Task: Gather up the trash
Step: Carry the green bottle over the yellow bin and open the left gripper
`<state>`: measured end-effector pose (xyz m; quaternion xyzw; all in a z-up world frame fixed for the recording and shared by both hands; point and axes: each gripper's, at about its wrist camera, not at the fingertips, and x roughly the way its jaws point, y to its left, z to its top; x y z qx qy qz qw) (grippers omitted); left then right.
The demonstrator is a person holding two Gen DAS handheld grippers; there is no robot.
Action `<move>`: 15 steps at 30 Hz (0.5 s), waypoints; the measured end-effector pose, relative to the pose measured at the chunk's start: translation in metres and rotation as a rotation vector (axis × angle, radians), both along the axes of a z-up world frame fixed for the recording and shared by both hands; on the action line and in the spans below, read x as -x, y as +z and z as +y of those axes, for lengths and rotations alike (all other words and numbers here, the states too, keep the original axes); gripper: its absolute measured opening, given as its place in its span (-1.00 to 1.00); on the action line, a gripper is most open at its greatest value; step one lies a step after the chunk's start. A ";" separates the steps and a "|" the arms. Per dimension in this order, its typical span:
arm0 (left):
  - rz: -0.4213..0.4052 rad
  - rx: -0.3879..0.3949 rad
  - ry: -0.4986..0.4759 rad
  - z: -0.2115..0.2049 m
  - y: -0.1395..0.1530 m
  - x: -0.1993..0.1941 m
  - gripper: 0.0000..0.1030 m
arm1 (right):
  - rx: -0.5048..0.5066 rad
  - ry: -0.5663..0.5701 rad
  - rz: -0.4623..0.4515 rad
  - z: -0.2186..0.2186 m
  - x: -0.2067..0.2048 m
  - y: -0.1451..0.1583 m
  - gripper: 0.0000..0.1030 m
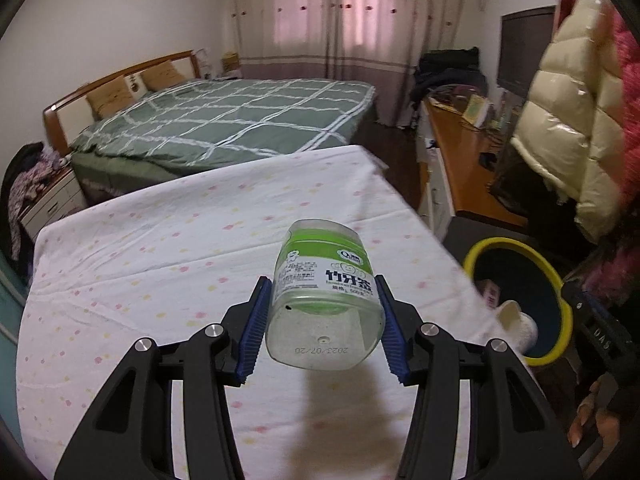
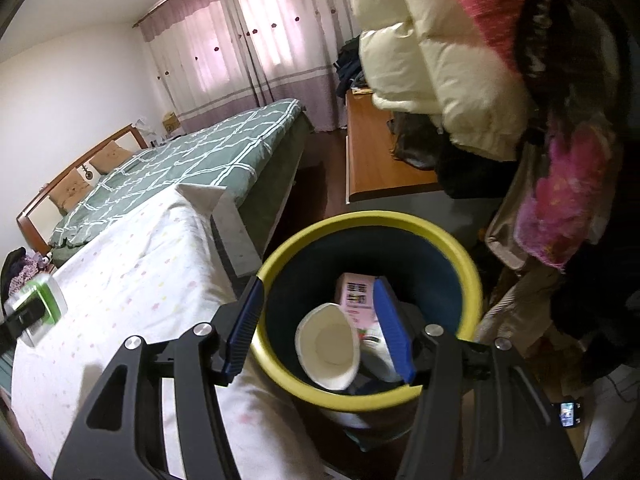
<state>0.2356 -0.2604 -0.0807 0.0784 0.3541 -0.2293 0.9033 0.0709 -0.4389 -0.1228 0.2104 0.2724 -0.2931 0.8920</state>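
There, the clear plastic jar (image 1: 325,300) with the green label lay on its side between the blue pads (image 1: 253,330) of the left gripper (image 1: 324,328), clenched across its body. Its long axis ran along the fingers, flat base toward the camera and the far end pointing away over the white dotted sheet (image 1: 160,248), tipped slightly left. The jar was lifted clear of the sheet, its shadow falling below. The yellow-rimmed bin (image 1: 520,292) stood to its right, beside the table edge. The right gripper (image 2: 320,332) hung above the bin (image 2: 472,280), pointing down into it, fingers spread apart with nothing between them. Inside lay a white paper bowl (image 2: 328,344) and a pink carton (image 2: 356,296). In the right wrist view, the jar (image 2: 42,300) appeared far left, over the sheet (image 2: 132,280).
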 end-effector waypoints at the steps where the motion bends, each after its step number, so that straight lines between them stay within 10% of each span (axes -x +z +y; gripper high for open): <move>1: 0.001 0.003 -0.010 -0.004 0.001 0.002 -0.02 | 0.003 -0.001 0.005 -0.003 0.005 0.000 0.06; 15: 0.062 0.023 -0.242 -0.131 0.000 0.044 -0.02 | 0.041 -0.082 -0.011 -0.042 0.087 0.017 0.07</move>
